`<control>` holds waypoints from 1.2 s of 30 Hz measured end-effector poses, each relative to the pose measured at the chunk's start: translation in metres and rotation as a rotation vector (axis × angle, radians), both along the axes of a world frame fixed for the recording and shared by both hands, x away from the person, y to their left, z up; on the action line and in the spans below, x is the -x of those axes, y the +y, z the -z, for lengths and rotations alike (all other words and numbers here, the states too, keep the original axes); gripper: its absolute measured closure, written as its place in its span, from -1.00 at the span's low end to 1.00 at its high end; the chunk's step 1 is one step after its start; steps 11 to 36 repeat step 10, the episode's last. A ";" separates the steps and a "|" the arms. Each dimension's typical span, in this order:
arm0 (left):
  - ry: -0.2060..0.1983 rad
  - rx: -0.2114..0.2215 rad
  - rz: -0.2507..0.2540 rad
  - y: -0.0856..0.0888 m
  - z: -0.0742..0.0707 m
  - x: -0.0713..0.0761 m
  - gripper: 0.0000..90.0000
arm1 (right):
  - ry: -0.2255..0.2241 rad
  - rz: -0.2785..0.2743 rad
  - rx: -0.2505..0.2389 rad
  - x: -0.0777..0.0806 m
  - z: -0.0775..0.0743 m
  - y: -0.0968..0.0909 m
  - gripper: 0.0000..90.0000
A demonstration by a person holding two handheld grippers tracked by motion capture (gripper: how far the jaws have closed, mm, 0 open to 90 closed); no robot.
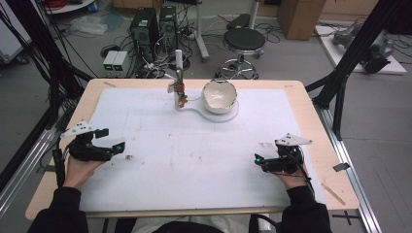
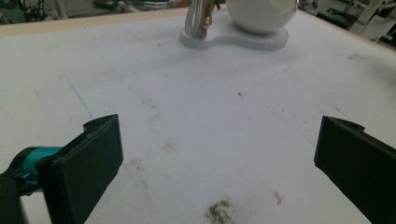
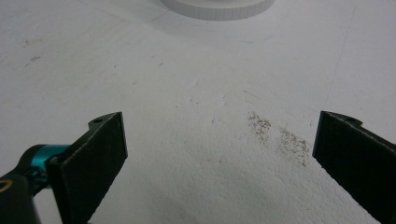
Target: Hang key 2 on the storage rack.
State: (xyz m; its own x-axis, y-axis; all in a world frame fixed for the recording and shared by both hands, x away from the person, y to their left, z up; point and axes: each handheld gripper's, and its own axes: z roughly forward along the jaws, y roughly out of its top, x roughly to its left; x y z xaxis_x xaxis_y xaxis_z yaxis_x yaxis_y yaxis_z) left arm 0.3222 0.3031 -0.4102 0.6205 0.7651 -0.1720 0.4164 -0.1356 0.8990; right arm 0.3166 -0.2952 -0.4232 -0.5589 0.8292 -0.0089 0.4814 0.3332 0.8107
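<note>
Left gripper (image 1: 112, 140): my matte black jaws gape wide, empty, lower left.
Right gripper (image 1: 258, 160): likewise spread, empty.
Bowl (image 1: 219, 95): glossy white, round, upper centre.

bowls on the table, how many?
1. A white bowl sits tilted on the white base plate at the far middle of the table, beside the upright stand. None seems hidden.

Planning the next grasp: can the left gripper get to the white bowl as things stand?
Probably yes. The left gripper is open and holds nothing, and bare white mat lies between it and the white bowl. The upright stand beside the bowl sits left of it, so approach could be tight.
</note>
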 end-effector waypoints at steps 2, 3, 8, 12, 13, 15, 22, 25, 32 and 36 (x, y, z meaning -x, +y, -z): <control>-0.006 -0.011 0.010 -0.001 0.003 0.005 -0.96 | -0.003 0.001 0.001 0.000 0.000 0.000 -0.95; -0.012 -0.011 0.011 -0.001 0.003 0.007 -0.96 | -0.002 0.002 0.001 0.001 0.000 0.001 -0.95; -0.025 0.003 0.004 0.003 0.003 0.009 -0.96 | 0.000 0.003 0.001 0.000 0.001 0.001 -0.95; -0.029 0.013 0.001 0.003 0.003 0.010 -0.96 | 0.000 0.005 0.001 0.000 0.001 0.001 -0.95; -0.029 0.013 0.001 0.003 0.003 0.010 -0.96 | 0.000 0.005 0.001 0.000 0.001 0.001 -0.95; -0.029 0.013 0.001 0.003 0.003 0.010 -0.96 | 0.000 0.005 0.001 0.000 0.001 0.001 -0.95; -0.029 0.013 0.001 0.003 0.003 0.010 -0.96 | 0.000 0.005 0.001 0.000 0.001 0.001 -0.95; -0.029 0.013 0.001 0.003 0.003 0.010 -0.96 | 0.000 0.005 0.001 0.000 0.001 0.001 -0.95; -0.029 0.013 0.001 0.003 0.003 0.010 -0.96 | 0.000 0.005 0.001 0.000 0.001 0.001 -0.95; -0.029 0.013 0.001 0.003 0.003 0.010 -0.96 | 0.000 0.005 0.001 0.000 0.001 0.001 -0.95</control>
